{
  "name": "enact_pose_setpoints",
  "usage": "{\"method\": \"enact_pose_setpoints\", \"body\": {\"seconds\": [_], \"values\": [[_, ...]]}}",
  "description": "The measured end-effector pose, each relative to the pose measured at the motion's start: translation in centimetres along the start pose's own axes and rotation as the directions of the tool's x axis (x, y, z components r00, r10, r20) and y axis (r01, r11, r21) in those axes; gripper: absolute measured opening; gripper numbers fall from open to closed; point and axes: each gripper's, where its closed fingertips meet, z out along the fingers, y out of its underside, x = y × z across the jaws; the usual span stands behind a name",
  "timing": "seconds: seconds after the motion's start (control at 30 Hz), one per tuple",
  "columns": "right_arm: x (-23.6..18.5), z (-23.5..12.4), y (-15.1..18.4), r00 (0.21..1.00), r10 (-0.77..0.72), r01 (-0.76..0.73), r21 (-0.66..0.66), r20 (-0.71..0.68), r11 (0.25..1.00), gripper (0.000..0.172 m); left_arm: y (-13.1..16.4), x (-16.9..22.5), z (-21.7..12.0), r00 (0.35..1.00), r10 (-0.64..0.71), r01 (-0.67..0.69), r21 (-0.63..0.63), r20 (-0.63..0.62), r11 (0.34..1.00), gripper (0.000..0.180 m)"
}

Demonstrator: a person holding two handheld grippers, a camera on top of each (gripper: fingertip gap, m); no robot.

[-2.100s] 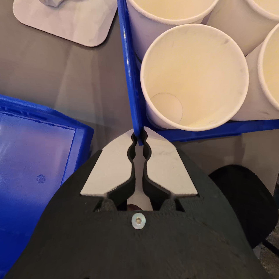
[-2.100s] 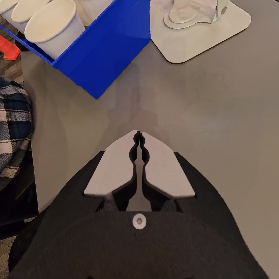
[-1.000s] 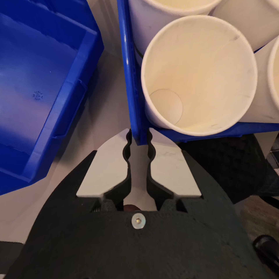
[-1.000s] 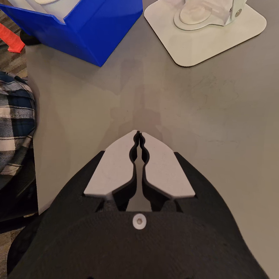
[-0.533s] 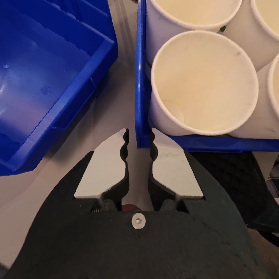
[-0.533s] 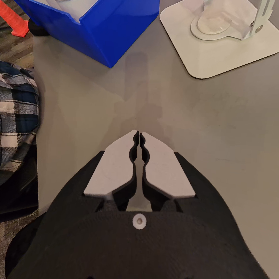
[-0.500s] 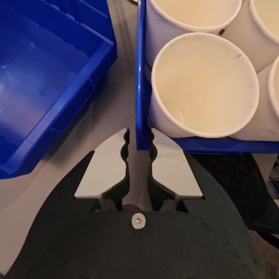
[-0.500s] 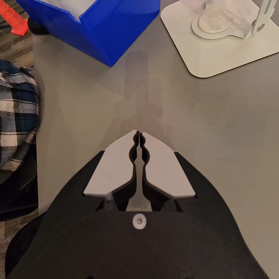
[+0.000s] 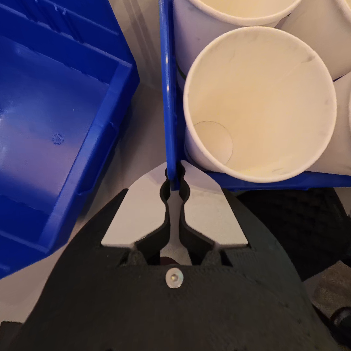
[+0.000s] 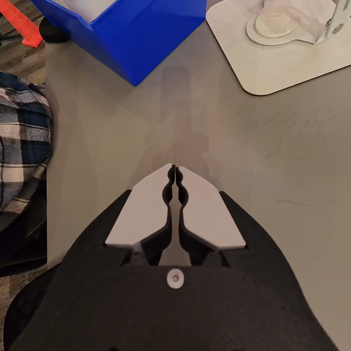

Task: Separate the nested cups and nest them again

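The cups (image 9: 260, 106) stood crowded in the blue bin (image 9: 168, 95) at the upper right of my left wrist view, white paper with rolled rims and pale cream insides. The nearest one leaned toward me, its round base visible low on the left, and its lip hung over the bin's near wall.

My left jaws (image 9: 173, 175) were clamped on the thin corner of that bin's wall, both dark pads pressed against the smooth hard plastic. I judged the risk to lie there. A pull or tilt on so narrow a hold could slip off the slick wall, or tip the light, top-heavy cups out over the bench edge, where a dark chair seat showed below at the right. Paper this thin would also dent under a hard pinch.

A second blue bin (image 9: 57, 123), glossy and ribbed, lay close at the left.

My right jaws (image 10: 174, 168) were together on nothing above the matte grey bench (image 10: 247, 152), which looked faintly scuffed. A white rounded base plate (image 10: 266, 62) sat in the upper right of that view, and plaid cloth (image 10: 20, 136) showed at its left edge.
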Motion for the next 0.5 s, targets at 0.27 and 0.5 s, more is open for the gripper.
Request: {"method": "enact_pose_setpoints", "body": {"seconds": [0.27, 0.5], "values": [[-0.2, -0.3, 0.3, 1.000, 0.002, -0.002, -0.001, 0.000, 1.000, 0.000, 1.2, -0.6, 0.0, 0.999, 0.014, -0.016, -0.058, -0.035, 0.998, 0.005], [-0.1, 0.0, 0.2, 1.000, -0.003, 0.003, -0.003, 0.006, 1.000, 0.000, 4.7, -1.0, -2.4, 0.999, -0.034, 0.036, -0.112, 0.021, 0.993, 0.005]]}}
